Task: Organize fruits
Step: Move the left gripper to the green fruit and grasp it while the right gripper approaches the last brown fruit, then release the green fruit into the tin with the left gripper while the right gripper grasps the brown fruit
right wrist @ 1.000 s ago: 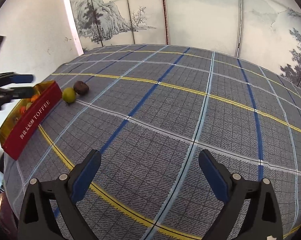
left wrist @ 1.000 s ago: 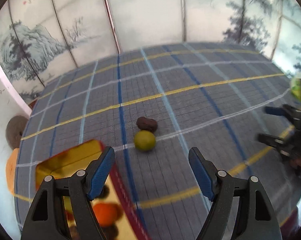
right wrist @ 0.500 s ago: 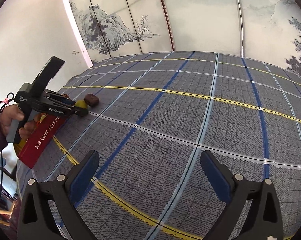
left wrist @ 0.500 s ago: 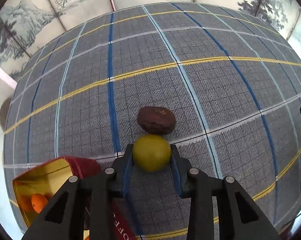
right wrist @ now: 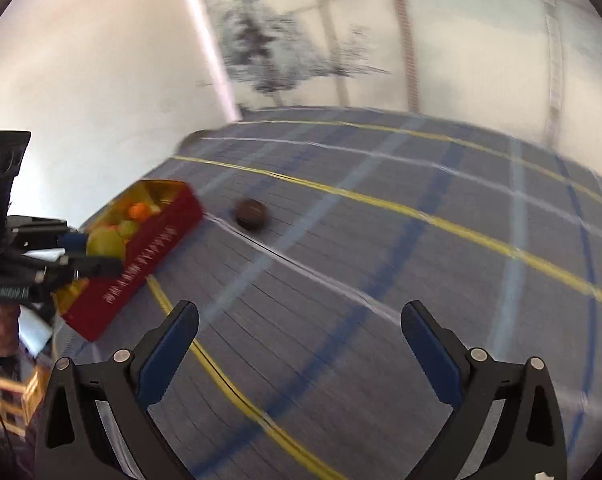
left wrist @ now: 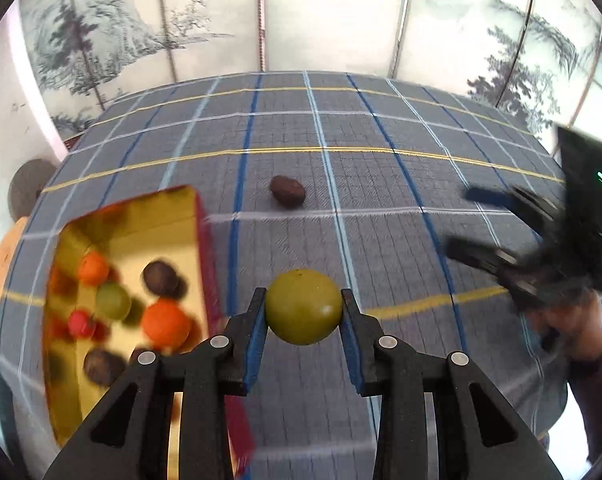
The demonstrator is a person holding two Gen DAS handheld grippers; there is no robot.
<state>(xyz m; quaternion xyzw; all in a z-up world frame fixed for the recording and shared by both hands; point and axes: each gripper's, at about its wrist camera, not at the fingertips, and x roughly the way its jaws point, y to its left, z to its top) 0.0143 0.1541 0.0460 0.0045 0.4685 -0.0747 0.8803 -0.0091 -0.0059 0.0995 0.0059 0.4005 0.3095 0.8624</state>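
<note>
My left gripper [left wrist: 303, 322] is shut on a yellow-green round fruit [left wrist: 303, 306] and holds it above the cloth, just right of the red tin [left wrist: 203, 248] with a gold inside. The tin holds several fruits, orange, green, red and brown. A dark brown fruit [left wrist: 288, 191] lies alone on the cloth farther away. My right gripper [right wrist: 299, 344] is open and empty above the cloth; the brown fruit [right wrist: 252, 213] and the tin [right wrist: 149, 252] lie ahead to its left. The left gripper with the green fruit [right wrist: 103, 242] shows over the tin's near end.
The table is covered by a grey checked cloth [left wrist: 381, 184] with blue, white and yellow lines. A painted folding screen [left wrist: 341, 20] stands behind it. The right gripper [left wrist: 513, 236] and the hand holding it show at the right of the left wrist view.
My left gripper has lifted the green fruit off the cloth and drawn back toward the tin, leaving the brown fruit alone. My right gripper has swung left toward the tin and the brown fruit.
</note>
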